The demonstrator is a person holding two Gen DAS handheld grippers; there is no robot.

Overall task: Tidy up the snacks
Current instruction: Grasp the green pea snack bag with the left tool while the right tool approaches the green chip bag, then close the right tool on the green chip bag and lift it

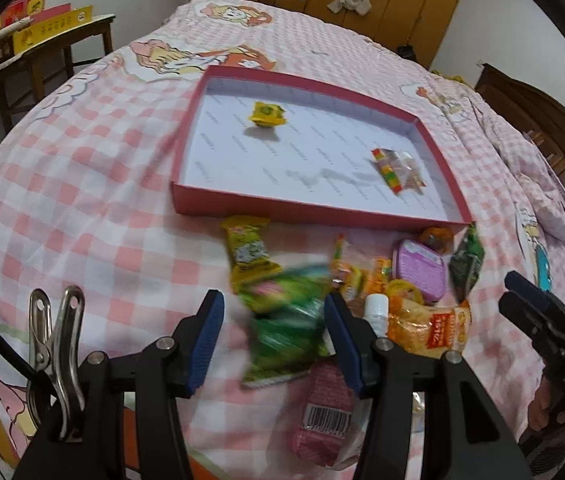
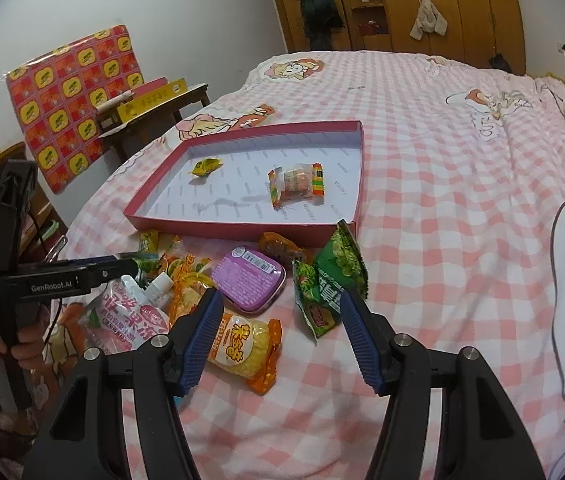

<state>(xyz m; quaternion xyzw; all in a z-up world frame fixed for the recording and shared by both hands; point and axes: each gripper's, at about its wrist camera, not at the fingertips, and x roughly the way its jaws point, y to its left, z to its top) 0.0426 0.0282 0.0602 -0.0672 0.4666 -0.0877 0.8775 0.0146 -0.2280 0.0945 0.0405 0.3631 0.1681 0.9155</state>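
Note:
A shallow red box (image 1: 314, 216) (image 2: 238, 232) lies on the bed. It holds a small yellow candy (image 1: 267, 114) (image 2: 204, 167) and a clear rainbow-edged packet (image 1: 396, 169) (image 2: 297, 180). A pile of snacks lies in front of it: a yellow packet (image 1: 247, 252), a blurred green packet (image 1: 286, 328), a purple tin (image 1: 420, 270) (image 2: 248, 280), a green bag (image 1: 467, 266) (image 2: 332, 276), an orange-yellow packet (image 1: 428, 328) (image 2: 242, 346) and a pink pouch (image 1: 324, 412) (image 2: 130, 320). My left gripper (image 1: 272, 334) is open around the green packet. My right gripper (image 2: 280, 330) is open above the pile.
The pink checked bedspread (image 2: 442, 200) covers the bed. A wooden side table (image 2: 154, 120) with red-and-yellow boxes stands at the left. Wardrobes (image 2: 422, 0) line the far wall. A metal clip (image 1: 58, 344) sits on my left gripper's frame.

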